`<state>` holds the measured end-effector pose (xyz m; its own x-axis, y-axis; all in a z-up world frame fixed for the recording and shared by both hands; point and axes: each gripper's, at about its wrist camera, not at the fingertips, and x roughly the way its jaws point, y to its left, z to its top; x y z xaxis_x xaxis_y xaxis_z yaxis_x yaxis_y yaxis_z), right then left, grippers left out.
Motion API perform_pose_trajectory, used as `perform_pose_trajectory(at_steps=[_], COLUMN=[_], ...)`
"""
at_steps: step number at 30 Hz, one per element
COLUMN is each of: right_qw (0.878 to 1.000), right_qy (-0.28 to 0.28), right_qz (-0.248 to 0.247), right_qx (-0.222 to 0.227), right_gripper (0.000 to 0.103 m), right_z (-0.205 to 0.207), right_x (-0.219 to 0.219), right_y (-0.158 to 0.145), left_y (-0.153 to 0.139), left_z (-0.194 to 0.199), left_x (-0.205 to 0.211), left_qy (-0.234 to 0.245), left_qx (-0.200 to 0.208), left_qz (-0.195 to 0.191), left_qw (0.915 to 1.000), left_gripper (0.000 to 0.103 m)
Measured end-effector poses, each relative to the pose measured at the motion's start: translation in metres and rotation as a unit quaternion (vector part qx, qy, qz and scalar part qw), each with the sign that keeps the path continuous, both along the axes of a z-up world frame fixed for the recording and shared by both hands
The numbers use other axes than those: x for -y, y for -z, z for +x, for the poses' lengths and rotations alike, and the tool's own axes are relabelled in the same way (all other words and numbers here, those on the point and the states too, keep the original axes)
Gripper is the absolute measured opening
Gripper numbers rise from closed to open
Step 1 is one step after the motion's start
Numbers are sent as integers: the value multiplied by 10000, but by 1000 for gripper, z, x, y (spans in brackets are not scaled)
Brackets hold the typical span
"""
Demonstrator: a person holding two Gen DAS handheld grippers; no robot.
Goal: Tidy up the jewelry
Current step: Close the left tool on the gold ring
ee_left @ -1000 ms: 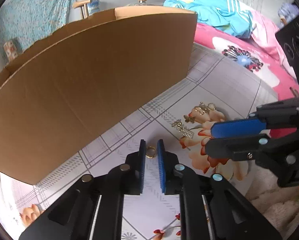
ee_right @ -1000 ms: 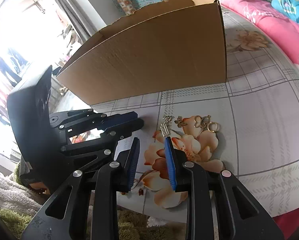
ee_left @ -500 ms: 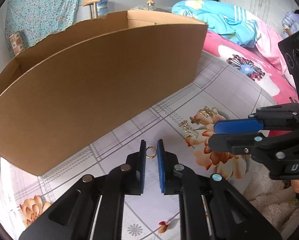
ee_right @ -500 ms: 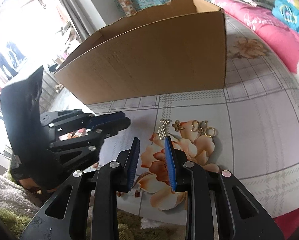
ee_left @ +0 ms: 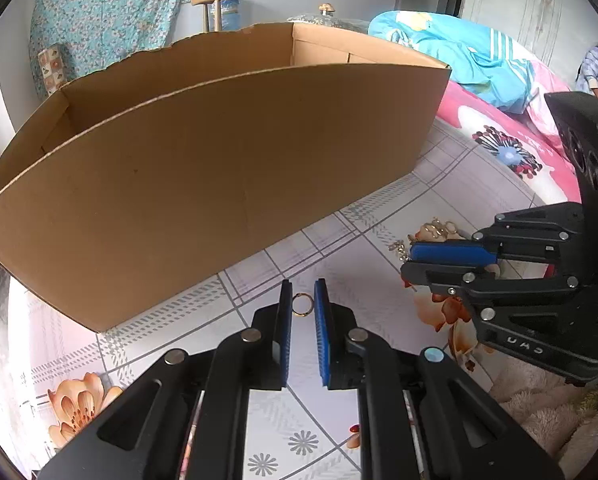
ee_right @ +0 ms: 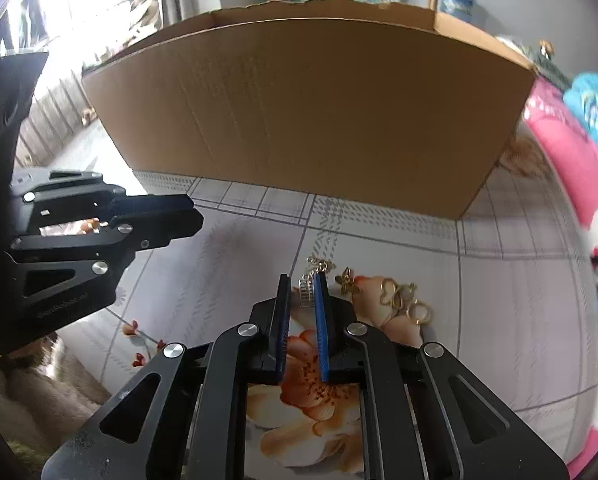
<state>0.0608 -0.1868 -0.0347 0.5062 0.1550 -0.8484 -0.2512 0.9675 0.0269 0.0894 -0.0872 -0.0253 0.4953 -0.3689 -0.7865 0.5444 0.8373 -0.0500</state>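
Note:
My left gripper (ee_left: 302,301) is shut on a small gold ring (ee_left: 301,305) and holds it above the floral tablecloth (ee_left: 339,420), in front of the open cardboard box (ee_left: 219,184). My right gripper (ee_right: 302,292) is open, its tips on either side of a silver ladder-shaped earring (ee_right: 307,290) that lies on the cloth. To its right lie a gold butterfly charm (ee_right: 347,282) and a cluster of gold rings and clasps (ee_right: 405,302). The right gripper also shows in the left wrist view (ee_left: 451,256), over the jewelry pile (ee_left: 439,229).
The cardboard box (ee_right: 311,120) stands wide across the far side of the table. A pink floral bed cover (ee_left: 511,148) and blue bedding (ee_left: 459,56) lie to the right. A fluffy rug (ee_left: 547,412) sits at the near table edge.
My left gripper has risen with the ring, so more of the box's inside shows. My right gripper has swung to face the box and closed in around the ladder earring.

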Motion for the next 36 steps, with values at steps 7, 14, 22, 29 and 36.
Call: perform_pose_trajectory(at_steps=[7, 14, 22, 29, 36], right_qw=[9995, 9980, 9989, 9996, 9979], right_qy=[60, 156, 46, 31, 159], right_qz=[281, 588, 448, 196, 573], right_qx=[-142, -169, -114, -189, -273], right_gripper=[0, 0, 15, 5, 0], right_z=[7, 4, -6, 1, -1], right_x=[5, 17, 13, 6, 24], right_y=[-3, -11, -10, -4, -8], left_y=[-1, -3, -4, -5, -4], left_z=[0, -1, -3, -3, -3], left_x=[-1, -2, -1, -2, -4], left_qy=[-58, -77, -78, -101, -128], left_qx=[25, 40, 43, 33, 31], left_qz=[-56, -55, -44, -60, -77], left_qw=[10000, 9999, 10000, 9999, 9999], left_gripper=[10, 10, 10, 10, 10])
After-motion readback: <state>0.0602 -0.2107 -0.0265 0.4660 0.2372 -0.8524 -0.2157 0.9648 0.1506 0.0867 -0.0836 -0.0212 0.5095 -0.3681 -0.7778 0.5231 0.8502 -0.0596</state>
